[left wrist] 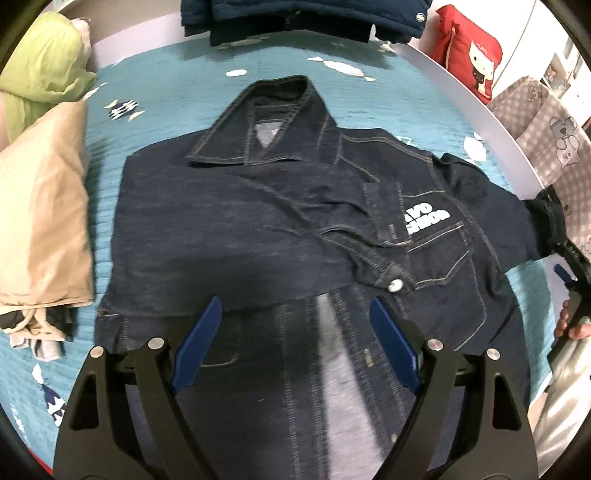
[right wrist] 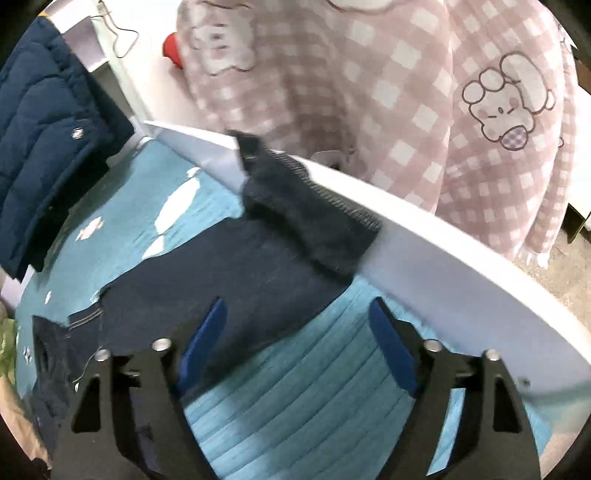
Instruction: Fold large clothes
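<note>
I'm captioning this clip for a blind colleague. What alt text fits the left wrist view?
A dark denim jacket lies collar-up on a teal quilted bedspread, one sleeve folded across its chest. The left gripper hovers open above its hem. Folded beige clothes sit at left; the right gripper is at the right edge.

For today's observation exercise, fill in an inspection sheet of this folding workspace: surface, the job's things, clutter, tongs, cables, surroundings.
Surface: teal quilted cover with white shapes, bounded by a white rim.
Job's things: dark denim jacket lying flat, collar away, one sleeve folded across the front; other sleeve's cuff draped on the rim.
Clutter: folded tan garment, green cloth, navy quilted jacket.
Tongs: left tongs open over the jacket, empty; right tongs open, empty.
Cables: thin dark cord by the white furniture.
Surroundings: red pillow, pink checked fabric.
</note>
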`<state>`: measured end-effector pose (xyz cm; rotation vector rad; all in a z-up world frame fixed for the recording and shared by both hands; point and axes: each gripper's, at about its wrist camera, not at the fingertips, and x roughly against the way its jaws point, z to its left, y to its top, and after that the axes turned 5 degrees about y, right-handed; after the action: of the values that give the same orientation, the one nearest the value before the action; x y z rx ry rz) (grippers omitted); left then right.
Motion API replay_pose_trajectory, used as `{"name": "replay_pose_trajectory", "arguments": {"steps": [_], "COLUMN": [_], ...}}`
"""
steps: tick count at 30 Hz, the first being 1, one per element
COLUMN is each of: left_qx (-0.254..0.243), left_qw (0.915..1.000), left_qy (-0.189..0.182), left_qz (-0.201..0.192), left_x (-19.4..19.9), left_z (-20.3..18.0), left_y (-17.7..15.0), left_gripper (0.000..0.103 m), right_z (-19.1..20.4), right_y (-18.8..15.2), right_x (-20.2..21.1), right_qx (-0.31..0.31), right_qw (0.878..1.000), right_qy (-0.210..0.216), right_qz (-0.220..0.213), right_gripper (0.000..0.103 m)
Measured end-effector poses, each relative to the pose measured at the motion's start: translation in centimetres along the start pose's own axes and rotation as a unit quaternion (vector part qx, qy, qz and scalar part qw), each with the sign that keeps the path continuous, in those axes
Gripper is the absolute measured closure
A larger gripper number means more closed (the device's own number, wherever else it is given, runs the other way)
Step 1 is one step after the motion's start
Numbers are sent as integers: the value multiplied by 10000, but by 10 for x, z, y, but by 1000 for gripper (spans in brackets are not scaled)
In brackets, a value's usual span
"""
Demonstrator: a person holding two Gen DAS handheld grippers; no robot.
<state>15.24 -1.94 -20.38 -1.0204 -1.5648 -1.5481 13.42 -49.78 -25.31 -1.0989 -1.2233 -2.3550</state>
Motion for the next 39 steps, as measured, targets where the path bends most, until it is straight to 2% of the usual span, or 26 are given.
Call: {"name": "replay_pose_trajectory", "arguments": {"steps": [1, 4, 6, 10, 11, 13, 14, 16, 18, 20, 24, 28, 32, 35, 37, 39], "left_qx": [20, 15, -61, -108, -116, -148, -158, -187, -234, -336, -603, -831, -884, -908, -890, -937], "left_qw": [10000, 10000, 10000, 9999, 9999, 9997, 9997, 9995, 9991, 9979, 9939, 9901, 9891, 9918, 9921, 9944], "left_qy": [-15, -53, -57, -85, -108, -169, -206, -269, -340, -536, -868, -1065, -1140, -874, -882, -491], "left_qz": [-12, -44, -34, 1, 15, 10, 4, -6, -54, -140, -303, -386, -297, -201, -97, 74], "left_x": [0, -3, -6, -14, -17, -20, -21, -23, -24, -23, -23, -30, -48, -61, -73, -89], "left_z": [-3, -15, -23, -36, -40, -47, -50, -59, -70, -84, -119, -149, -174, -180, -177, -175], "left_y": [1, 1, 0, -3, -3, -4, -4, -2, 2, 9, 29, 50, 73, 81, 80, 77], "left_gripper": [20, 20, 20, 20, 20, 20, 20, 20, 21, 31, 41, 66, 81, 86, 86, 86], "right_z": [-4, -15, -20, -15, -15, -17, -22, -20, -7, 3, 26, 51, 75, 97, 110, 115], "right_y": [1, 9, 12, 9, 9, 12, 16, 20, 26, 32, 41, 50, 54, 57, 55, 52], "right_x": [-2, -14, -24, -33, -33, -31, -27, -14, 0, 20, 59, 96, 115, 118, 124, 132], "right_qx": [-17, -43, -99, 83, 128, 30, -162, -147, 190, 297, 585, 791, 1028, 1184, 1292, 1351], "right_qw": [10000, 9999, 9999, 9999, 9997, 9997, 9992, 9982, 9971, 9949, 9888, 9807, 9756, 9725, 9704, 9680], "right_qy": [-1, -63, 81, -5, -72, -37, 168, 324, 182, 465, 672, 1076, 1243, 1355, 1398, 1500], "right_qz": [6, -87, -15, -117, -190, -259, -314, -487, -715, -838, -1194, -1426, -1486, -1480, -1484, -1488], "right_gripper": [43, 46, 58, 66, 69, 84, 85, 88, 92, 92, 95, 95, 95, 95, 95, 95]}}
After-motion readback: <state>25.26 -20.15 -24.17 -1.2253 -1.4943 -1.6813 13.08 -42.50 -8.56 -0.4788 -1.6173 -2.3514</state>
